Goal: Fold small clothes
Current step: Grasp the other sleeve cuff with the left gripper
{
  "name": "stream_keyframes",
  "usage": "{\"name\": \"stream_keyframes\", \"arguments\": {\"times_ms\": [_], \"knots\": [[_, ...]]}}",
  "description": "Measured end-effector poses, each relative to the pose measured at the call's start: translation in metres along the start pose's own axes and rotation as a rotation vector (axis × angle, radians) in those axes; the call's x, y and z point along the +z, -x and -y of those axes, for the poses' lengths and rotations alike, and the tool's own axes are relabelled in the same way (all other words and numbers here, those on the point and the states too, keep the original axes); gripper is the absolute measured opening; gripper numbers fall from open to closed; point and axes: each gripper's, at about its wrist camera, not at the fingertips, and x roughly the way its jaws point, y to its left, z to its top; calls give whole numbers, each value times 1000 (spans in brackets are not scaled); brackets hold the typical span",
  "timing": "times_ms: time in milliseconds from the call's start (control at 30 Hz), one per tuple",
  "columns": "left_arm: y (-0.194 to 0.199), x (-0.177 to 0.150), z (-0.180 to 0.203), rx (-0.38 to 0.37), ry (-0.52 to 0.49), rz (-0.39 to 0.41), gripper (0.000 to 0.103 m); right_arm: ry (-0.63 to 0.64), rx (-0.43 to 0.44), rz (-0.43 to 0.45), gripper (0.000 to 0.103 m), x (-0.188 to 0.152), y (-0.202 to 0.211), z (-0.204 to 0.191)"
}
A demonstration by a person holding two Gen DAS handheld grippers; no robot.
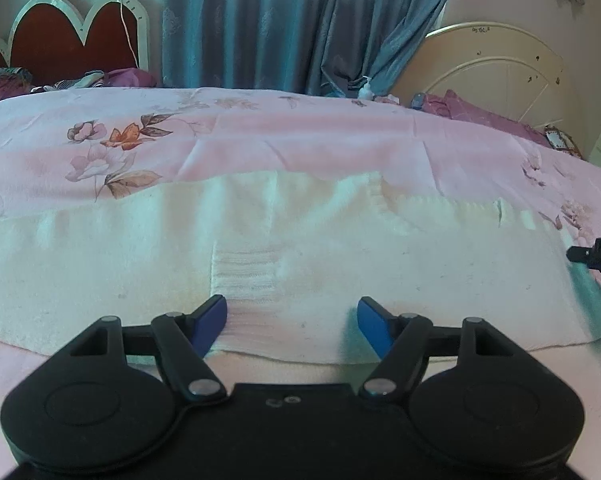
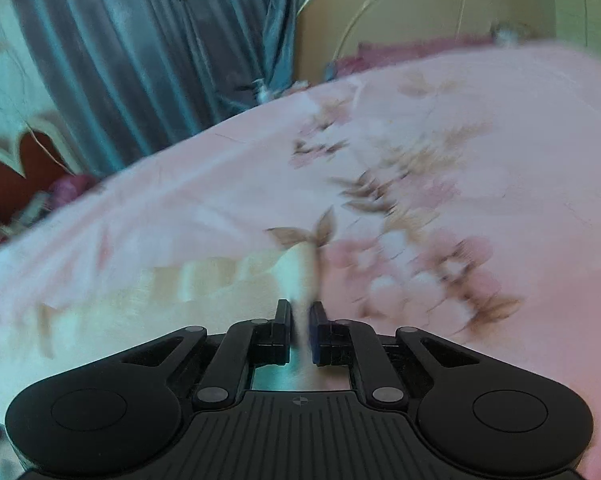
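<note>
A white knitted garment (image 1: 300, 248) lies spread flat across the pink floral bedspread (image 1: 260, 136). My left gripper (image 1: 292, 320) is open and empty, its blue-padded fingers just above the garment's near edge by a ribbed cuff (image 1: 244, 272). In the blurred right wrist view my right gripper (image 2: 300, 320) is shut on the right edge of the white garment (image 2: 300, 276), which rises in a thin fold between the fingers. The right gripper's tip also shows in the left wrist view (image 1: 596, 254), at the garment's right end.
A red heart-shaped headboard (image 1: 72, 40) stands at the far left and a cream arched headboard (image 1: 500, 68) at the far right. Blue curtains (image 1: 280, 20) hang behind the bed. Purple bedding (image 1: 480, 114) and a small white bottle (image 1: 365, 89) lie along the far edge.
</note>
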Motion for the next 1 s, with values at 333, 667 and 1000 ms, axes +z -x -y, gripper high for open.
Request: {"name": "stream_keyframes", "arguments": {"times_ms": [333, 667, 1000], "knots": [[9, 3, -11, 0, 59, -19, 73, 107, 44, 48, 13, -7, 43, -26], [60, -15, -82, 84, 231, -32, 74, 227, 230, -25, 60, -59, 77, -107], [96, -50, -216, 209, 576, -13, 74, 331, 383, -68, 59, -94, 80, -203]]}}
